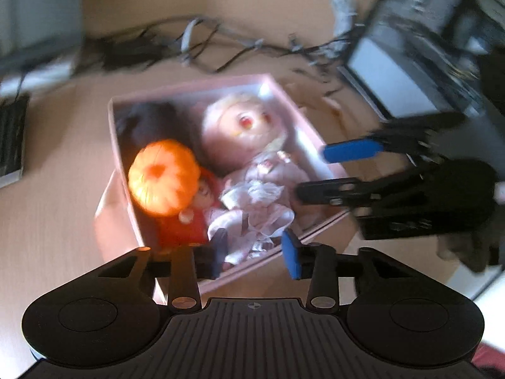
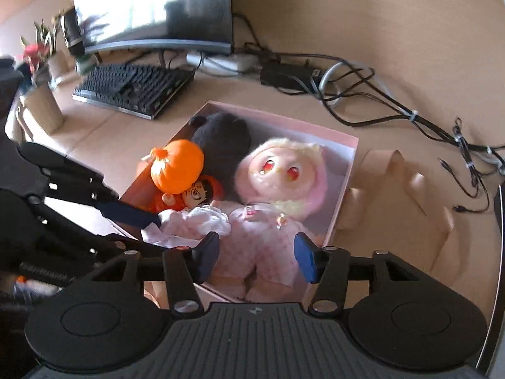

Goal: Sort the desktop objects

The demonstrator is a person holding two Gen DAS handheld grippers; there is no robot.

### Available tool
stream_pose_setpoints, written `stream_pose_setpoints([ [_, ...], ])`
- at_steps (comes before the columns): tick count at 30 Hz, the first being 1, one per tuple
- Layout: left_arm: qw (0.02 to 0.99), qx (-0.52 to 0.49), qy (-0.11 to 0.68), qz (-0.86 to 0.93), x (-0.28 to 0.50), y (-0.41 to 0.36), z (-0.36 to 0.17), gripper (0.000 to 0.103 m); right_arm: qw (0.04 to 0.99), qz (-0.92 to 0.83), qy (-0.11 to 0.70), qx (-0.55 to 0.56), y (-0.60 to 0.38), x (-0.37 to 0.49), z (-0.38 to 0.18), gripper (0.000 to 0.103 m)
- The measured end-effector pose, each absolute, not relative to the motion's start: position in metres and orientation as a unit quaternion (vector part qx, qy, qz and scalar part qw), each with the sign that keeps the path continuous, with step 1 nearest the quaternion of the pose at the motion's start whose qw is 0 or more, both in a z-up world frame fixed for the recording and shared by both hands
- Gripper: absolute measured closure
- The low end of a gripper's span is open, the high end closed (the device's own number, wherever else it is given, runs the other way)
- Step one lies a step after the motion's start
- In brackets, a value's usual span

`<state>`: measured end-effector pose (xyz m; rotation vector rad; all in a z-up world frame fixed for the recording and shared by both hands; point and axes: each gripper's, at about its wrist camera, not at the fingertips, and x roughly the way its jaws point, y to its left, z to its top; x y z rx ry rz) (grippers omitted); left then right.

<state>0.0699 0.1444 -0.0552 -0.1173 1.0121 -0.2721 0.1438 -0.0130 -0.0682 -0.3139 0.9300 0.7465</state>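
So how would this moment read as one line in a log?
pink box: three dolls, orange pumpkin on top | left gripper: open | right gripper: open, over pink doll

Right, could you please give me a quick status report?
Both grippers, left and right, open, empty. Pink doll, orange plush in pink box. Nothing blocking.

The left wrist view is smeared throughout, so the cables (image 1: 202, 47) and monitor (image 1: 410, 72) at the far side show no detail. A dark plush (image 2: 221, 145) in the box (image 2: 347, 170) lies mostly under the pumpkin (image 2: 176, 170) and pink doll (image 2: 277, 183). The plant (image 2: 34, 53) at far left is blurred.
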Motion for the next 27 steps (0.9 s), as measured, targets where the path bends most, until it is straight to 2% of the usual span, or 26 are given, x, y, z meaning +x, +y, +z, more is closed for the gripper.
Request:
stream_pose_setpoints([
  [2,0.86,-0.073,0.487,-0.137,0.07,0.152,-0.053,0.071,0.81,0.325,0.467,-0.143,-0.003,0.15,-0.075,0.048],
  [3,0.861,-0.077,0.481,-0.149,0.068,0.156,-0.052,0.071,0.805,0.324,0.475,-0.148,0.002,0.151,-0.077,0.041],
  [4,0.862,-0.078,0.476,-0.157,0.066,0.16,-0.051,0.071,0.805,0.316,0.476,-0.16,0.007,0.151,-0.079,0.038],
  [8,0.864,-0.103,0.465,-0.162,0.061,0.181,-0.051,0.072,0.803,0.286,0.488,-0.185,0.023,0.159,-0.088,0.036],
  [10,0.863,-0.115,0.461,-0.17,0.06,0.188,-0.051,0.072,0.803,0.276,0.495,-0.184,0.026,0.166,-0.094,0.029],
  [15,0.858,-0.134,0.467,-0.168,0.056,0.199,-0.059,0.069,0.794,0.262,0.511,-0.2,0.041,0.176,-0.108,0.023],
  [20,0.857,-0.144,0.462,-0.177,0.052,0.2,-0.061,0.061,0.78,0.265,0.502,-0.264,0.057,0.176,-0.124,0.021],
  [23,0.857,-0.143,0.461,-0.182,0.051,0.197,-0.062,0.054,0.777,0.267,0.492,-0.288,0.059,0.173,-0.123,0.033],
  [27,0.859,-0.129,0.458,-0.189,0.049,0.188,-0.062,0.047,0.778,0.262,0.457,-0.342,0.066,0.159,-0.113,0.037],
])
